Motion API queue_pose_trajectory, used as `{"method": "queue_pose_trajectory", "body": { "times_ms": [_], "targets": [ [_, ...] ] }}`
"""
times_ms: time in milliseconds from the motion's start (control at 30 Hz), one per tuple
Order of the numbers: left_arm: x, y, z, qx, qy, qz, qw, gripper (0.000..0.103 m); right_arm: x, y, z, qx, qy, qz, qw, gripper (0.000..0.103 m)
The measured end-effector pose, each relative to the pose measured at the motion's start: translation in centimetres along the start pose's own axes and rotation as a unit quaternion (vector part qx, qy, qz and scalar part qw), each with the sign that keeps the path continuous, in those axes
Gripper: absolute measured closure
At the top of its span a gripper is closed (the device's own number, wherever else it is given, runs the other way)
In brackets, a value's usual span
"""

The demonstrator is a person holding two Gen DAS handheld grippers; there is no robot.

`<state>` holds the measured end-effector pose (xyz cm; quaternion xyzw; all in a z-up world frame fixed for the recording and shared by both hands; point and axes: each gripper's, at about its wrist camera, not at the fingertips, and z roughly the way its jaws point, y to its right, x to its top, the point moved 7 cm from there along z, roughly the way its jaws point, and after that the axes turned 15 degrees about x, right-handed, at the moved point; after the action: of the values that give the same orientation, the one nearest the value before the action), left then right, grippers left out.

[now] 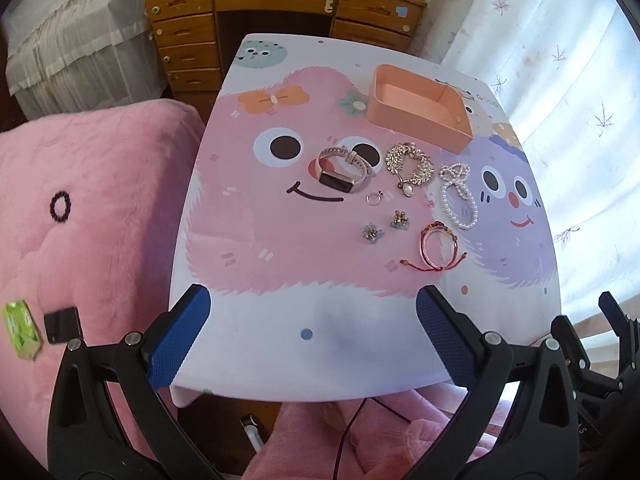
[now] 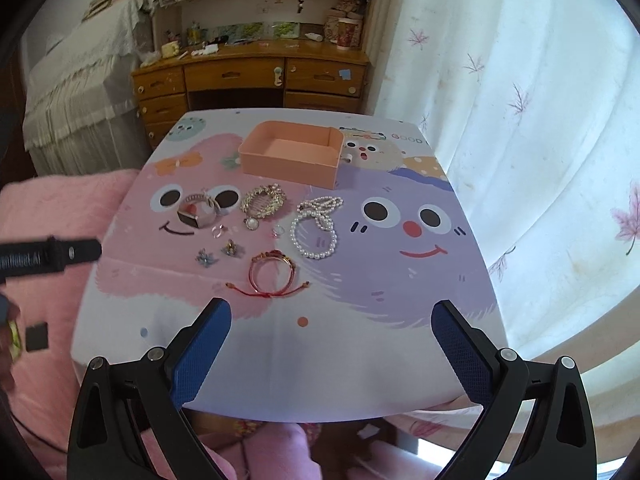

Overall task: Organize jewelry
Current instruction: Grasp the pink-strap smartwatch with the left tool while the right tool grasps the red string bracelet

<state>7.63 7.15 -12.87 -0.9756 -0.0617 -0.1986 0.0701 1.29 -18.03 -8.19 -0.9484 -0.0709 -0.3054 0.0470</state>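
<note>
1. Your left gripper hangs over the near edge of the table, jaws spread wide with nothing between them. It is well short of every piece, so I judge that no pick has begun.
2. The watch lies leftmost in the spread, its band looped and its dark face up.
3. Just right of it sit a small ring and two flower-shaped pieces, apart from one another. Loose spacing of this kind should let you take each singly.
4. The gold leaf brooch and the pearl strand lie farther right, with the red cord bracelet nearest you.
5. The peach tray stands empty behind the spread, towards the far right of the table. I take it to be the destination.
6. Your right gripper likewise holds its jaws apart and empty, over the near edge.
7. Writing: the table print shows "GOOD" beside the tray. No brand is legible on any piece.
</note>
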Motion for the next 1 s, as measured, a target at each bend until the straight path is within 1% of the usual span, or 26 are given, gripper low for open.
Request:
{"method": "queue_pose_trajectory", "body": {
  "times_ms": [67, 167, 267, 333, 400, 467, 533, 600, 700, 800, 867, 933, 1000],
  "targets": [
    [0.8, 0.3, 0.9, 0.006, 0.010, 0.028, 0.9995, 0.001, -0.5, -0.1, 1.1, 0.026, -0.014, -0.001, 1.000, 0.001],
    [1.9, 0.9, 2.1, 0.013, 0.017, 0.065, 0.9977, 0.001, -1.0, -0.1, 3.2, 0.065, -0.031, 0.013, 0.997, 0.001],
    [3.3, 1.7, 3.6, 0.013, 0.025, 0.099, 0.9947, 0.001, -1.0, -0.7, 5.8, 0.093, -0.044, -0.010, 0.995, 0.001],
    [4.4, 2.4, 4.8, 0.013, 0.022, 0.116, 0.9930, 0.001, -0.7, -1.4, 8.0, 0.095, -0.056, -0.049, 0.993, 0.001],
    [5.4, 3.3, 5.9, 0.002, 0.017, 0.130, 0.9913, 0.001, -0.4, -2.1, 10.3, 0.092, -0.064, -0.091, 0.989, 0.001],
    [6.4, 4.2, 7.4, -0.004, 0.005, 0.139, 0.9902, 0.001, -0.1, -2.2, 13.0, 0.091, -0.084, -0.108, 0.986, 0.001],
    [7.1, 5.1, 9.2, 0.008, -0.014, 0.148, 0.9888, 0.001, 0.4, -2.4, 15.5, 0.104, -0.106, -0.123, 0.981, 0.001],
    [7.8, 6.1, 10.9, 0.014, -0.020, 0.161, 0.9867, 0.001, 0.9, -2.7, 18.1, 0.119, -0.121, -0.139, 0.976, 0.001],
    [8.5, 7.8, 13.7, 0.008, -0.036, 0.169, 0.9848, 0.001, 1.1, -2.8, 21.1, 0.125, -0.137, -0.165, 0.969, 0.001],
    [9.0, 9.2, 16.2, 0.005, -0.035, 0.172, 0.9844, 0.001, 0.8, -2.8, 23.4, 0.135, -0.151, -0.166, 0.965, 0.001],
    [9.1, 9.8, 17.7, 0.014, -0.030, 0.180, 0.9831, 0.001, 0.4, -2.7, 24.6, 0.142, -0.162, -0.160, 0.963, 0.001],
    [9.2, 10.0, 18.6, 0.016, -0.023, 0.187, 0.9819, 0.001, 0.1, -2.4, 25.0, 0.139, -0.164, -0.155, 0.964, 0.001],
    [9.3, 10.2, 19.2, 0.015, -0.013, 0.192, 0.9812, 0.001, 0.1, -2.4, 25.3, 0.145, -0.158, -0.157, 0.964, 0.001]
  ]
}}
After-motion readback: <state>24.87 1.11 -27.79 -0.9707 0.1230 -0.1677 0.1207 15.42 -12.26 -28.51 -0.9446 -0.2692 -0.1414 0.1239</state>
